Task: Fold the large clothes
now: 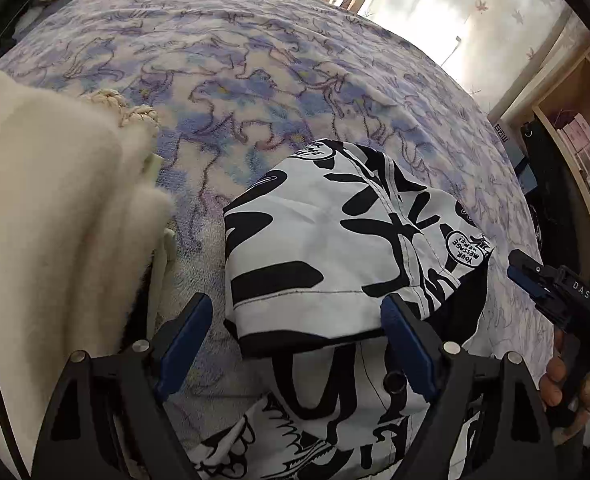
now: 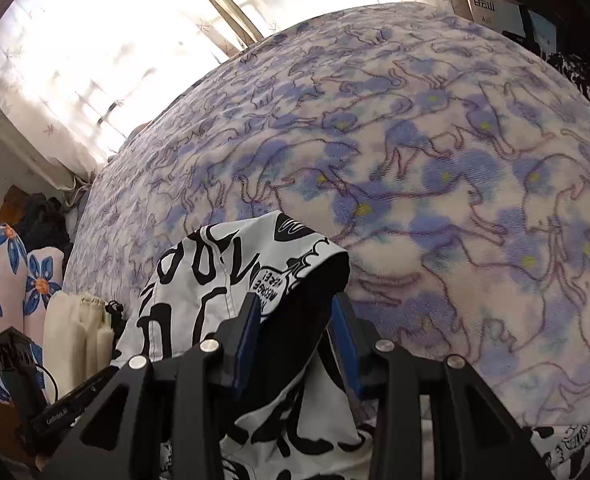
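Note:
A white garment with bold black graffiti print point(image 1: 327, 236) lies folded over on the bed, its black lining showing at the folded edge. My left gripper point(image 1: 297, 340) is open, its blue pads on either side of the garment's near fold. The garment also shows in the right wrist view point(image 2: 215, 280). My right gripper point(image 2: 295, 340) is open, with the garment's black edge lying between its fingers. The right gripper also shows in the left wrist view point(image 1: 551, 284) at the right, held by a hand, beside the garment's right edge.
The bed is covered by a fleece blanket with blue and purple cats point(image 1: 255, 80). A folded cream fluffy garment point(image 1: 47, 208) lies at the left. Floral pillows point(image 2: 11, 288) sit beside the bed. A wooden shelf point(image 1: 575, 128) stands at the right. Curtained windows lie beyond.

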A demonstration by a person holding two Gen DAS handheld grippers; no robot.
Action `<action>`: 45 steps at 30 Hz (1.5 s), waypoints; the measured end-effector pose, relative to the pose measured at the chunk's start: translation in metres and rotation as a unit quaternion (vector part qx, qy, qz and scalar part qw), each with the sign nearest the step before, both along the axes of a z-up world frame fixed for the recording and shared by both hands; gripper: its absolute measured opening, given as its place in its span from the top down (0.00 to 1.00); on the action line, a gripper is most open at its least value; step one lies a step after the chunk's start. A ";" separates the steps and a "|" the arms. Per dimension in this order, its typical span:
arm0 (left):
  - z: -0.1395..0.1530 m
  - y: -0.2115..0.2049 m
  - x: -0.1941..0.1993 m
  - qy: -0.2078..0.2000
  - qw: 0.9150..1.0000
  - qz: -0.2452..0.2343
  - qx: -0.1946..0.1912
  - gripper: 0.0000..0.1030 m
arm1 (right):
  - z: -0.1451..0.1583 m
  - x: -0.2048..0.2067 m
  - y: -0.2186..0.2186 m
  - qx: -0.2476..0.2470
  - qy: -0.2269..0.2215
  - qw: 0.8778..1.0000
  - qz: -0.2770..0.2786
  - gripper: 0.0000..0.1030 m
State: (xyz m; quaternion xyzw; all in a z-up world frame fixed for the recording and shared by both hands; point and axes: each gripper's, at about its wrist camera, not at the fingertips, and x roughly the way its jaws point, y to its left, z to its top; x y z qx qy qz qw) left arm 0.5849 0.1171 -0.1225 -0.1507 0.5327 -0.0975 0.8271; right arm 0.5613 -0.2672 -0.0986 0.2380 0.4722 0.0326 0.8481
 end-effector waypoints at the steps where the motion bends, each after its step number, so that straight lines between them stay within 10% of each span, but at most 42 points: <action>1: -0.005 0.000 0.004 0.004 1.000 0.001 -0.005 0.17 | -0.005 0.007 0.001 -0.002 0.001 1.000 -0.005 0.64; 13: -0.054 -0.023 0.018 0.022 0.999 -0.034 0.029 0.21 | -0.052 0.031 0.001 -0.049 0.045 0.998 0.004 0.64; 18: -0.045 -0.027 0.017 -0.001 0.998 -0.035 0.043 0.89 | -0.040 0.008 -0.018 -0.001 0.008 1.000 0.000 0.59; 22: -0.020 -0.044 0.002 -0.060 0.992 -0.060 0.092 0.94 | -0.040 0.004 -0.031 0.019 0.001 1.000 0.004 0.46; 30: 0.062 -0.091 -0.093 -0.234 0.940 -0.201 0.143 0.95 | -0.012 -0.020 -0.029 0.050 -0.025 0.998 0.036 0.46; 38: 0.088 -0.107 -0.222 -0.313 0.874 -0.335 0.162 0.94 | 0.040 -0.117 -0.008 -0.014 -0.031 0.992 0.118 0.46; 45: 0.037 -0.066 -0.293 -0.237 0.906 -0.323 0.135 0.90 | 0.074 -0.185 0.020 -0.012 -0.045 0.983 0.179 0.46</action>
